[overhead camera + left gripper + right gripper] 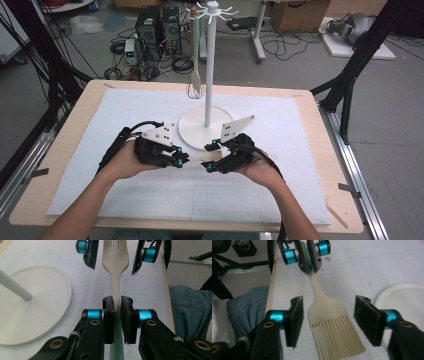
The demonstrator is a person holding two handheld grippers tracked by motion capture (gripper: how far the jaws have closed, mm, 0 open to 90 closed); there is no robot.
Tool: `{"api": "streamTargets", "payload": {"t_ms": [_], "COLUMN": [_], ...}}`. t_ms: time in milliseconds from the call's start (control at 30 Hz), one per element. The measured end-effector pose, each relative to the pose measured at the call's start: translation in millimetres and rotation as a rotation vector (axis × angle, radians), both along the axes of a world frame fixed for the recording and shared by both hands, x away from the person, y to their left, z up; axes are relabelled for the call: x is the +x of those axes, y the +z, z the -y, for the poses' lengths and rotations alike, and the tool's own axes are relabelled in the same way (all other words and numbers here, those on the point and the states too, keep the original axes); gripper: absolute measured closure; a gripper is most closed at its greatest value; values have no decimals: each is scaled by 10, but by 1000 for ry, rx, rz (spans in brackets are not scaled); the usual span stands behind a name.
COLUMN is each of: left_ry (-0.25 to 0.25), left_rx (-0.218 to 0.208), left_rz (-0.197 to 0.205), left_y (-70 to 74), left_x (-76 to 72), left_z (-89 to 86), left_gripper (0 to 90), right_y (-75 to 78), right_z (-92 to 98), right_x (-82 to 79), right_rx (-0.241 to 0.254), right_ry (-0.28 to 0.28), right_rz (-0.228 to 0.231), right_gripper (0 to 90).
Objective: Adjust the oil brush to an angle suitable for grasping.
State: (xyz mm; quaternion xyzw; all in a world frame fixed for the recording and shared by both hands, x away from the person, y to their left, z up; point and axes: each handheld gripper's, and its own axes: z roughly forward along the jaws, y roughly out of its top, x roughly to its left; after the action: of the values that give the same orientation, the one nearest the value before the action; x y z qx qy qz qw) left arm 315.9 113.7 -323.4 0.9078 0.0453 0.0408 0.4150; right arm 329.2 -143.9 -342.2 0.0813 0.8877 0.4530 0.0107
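Observation:
A basting brush (115,265) with a cream bristle head and a pale green handle is held level just above the white mat. My left gripper (117,302) is shut on the brush's narrow neck, where cream meets green. My right gripper (329,312) faces it from the other side, with its jaws standing on either side of the bristle head (327,315) and a gap between each pad and the brush. In the high view the two grippers, left (180,161) and right (210,156), meet tip to tip in front of the white stand's base (192,131).
The white stand's pole (210,65) rises from the round base and carries hooks at its top. A wooden utensil (196,75) and a small whisk hang from it. The table's near edge (272,277) and a denim-clad knee (187,307) lie close behind the grippers.

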Motion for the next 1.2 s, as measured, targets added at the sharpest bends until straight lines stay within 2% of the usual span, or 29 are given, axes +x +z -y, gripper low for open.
{"api": "streamTargets", "payload": {"t_ms": [100, 267, 600, 767, 867, 1200], "left_ry": [-9, -10, -27, -30, -36, -40], "left_rx": [12, 0, -2, -11, -5, -5], "left_rz": [3, 4, -7, -15, -13, -17], "left_y": [8, 11, 14, 16, 13, -1], "left_x": [4, -7, -2, 1, -4, -5], "left_z": [13, 24, 27, 22, 30, 54], "left_gripper": [815, 815, 814, 812, 811, 807], "right_y": [5, 18, 6, 15, 17, 32], "right_z": [5, 15, 44, 53, 52, 84], "right_x": [-2, -20, -38, -47, -56, -61], "right_rx": [-7, -5, 4, 17, 6, 22], "right_ry": [11, 37, 53, 60, 65, 69], "right_rz": [5, 24, 12, 31, 32, 25], "right_gripper": [480, 567, 588, 595, 596, 601]}}
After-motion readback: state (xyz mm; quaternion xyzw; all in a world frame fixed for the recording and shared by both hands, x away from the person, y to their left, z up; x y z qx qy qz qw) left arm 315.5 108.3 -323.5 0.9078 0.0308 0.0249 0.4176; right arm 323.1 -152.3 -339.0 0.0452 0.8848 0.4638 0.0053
